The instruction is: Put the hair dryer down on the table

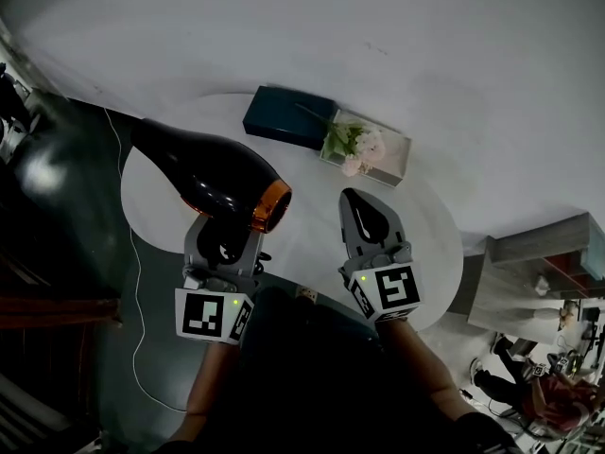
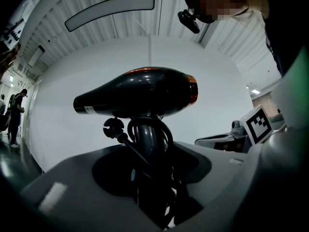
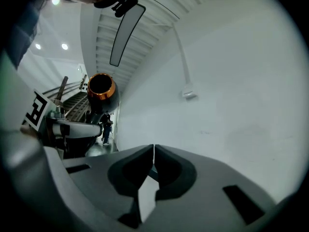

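left gripper (image 1: 227,239) clamped on hair dryer (image 1: 213,173) handle, right gripper (image 1: 357,201) jaws together, head view alone shows table (image 1: 302,225)

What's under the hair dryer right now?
The white table lies below the hair dryer, held by its handle in the left gripper. The dryer's body covers the tabletop directly beneath, so anything lying there is hidden.

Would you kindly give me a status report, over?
Left gripper shut on hair dryer, held over table. Right gripper shut, empty. Dark box and flower box at far side.
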A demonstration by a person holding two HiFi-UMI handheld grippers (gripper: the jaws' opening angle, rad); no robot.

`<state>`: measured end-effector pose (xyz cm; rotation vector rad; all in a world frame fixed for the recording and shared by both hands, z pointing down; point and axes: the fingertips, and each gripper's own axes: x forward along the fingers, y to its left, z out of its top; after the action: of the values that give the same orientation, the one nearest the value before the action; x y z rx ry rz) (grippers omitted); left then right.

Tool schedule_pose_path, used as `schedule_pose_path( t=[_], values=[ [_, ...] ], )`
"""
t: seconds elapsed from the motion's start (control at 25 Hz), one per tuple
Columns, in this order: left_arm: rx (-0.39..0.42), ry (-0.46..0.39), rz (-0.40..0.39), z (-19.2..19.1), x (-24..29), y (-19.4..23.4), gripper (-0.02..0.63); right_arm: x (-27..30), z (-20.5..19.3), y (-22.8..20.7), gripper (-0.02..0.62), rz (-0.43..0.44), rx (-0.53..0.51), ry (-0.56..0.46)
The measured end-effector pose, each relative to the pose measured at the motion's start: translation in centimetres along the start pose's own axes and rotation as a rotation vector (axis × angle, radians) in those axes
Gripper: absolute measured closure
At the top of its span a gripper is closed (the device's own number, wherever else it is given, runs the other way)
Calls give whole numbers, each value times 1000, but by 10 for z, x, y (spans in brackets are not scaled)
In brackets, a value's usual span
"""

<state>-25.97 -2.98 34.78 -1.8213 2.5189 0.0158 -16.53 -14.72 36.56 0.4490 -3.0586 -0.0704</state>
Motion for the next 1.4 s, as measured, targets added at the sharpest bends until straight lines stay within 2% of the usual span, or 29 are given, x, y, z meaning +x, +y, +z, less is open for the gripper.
schedule_pose_path(
  t=[0.36,0.56,0.76,0.96,1.24,1.4],
  values=[
    [-28,53,-129,-27,36,8,379,9,-24,-13,581,-97,-5,65],
    [-12,91,-232,-39,49,14,379,17,-31,-13,581,-178,11,45],
    [4,136,-326,-61,63,20,379,30,-43,-12,581,-232,13,77],
    [23,189,-457,-89,72,12,380,27,-57,-17,581,-321,14,103],
    [74,294,-617,-136,77,-3,380,7,-81,-28,581,-446,36,168],
    [142,347,-703,-160,78,-16,380,-10,-92,-35,581,-505,46,201]
  ],
)
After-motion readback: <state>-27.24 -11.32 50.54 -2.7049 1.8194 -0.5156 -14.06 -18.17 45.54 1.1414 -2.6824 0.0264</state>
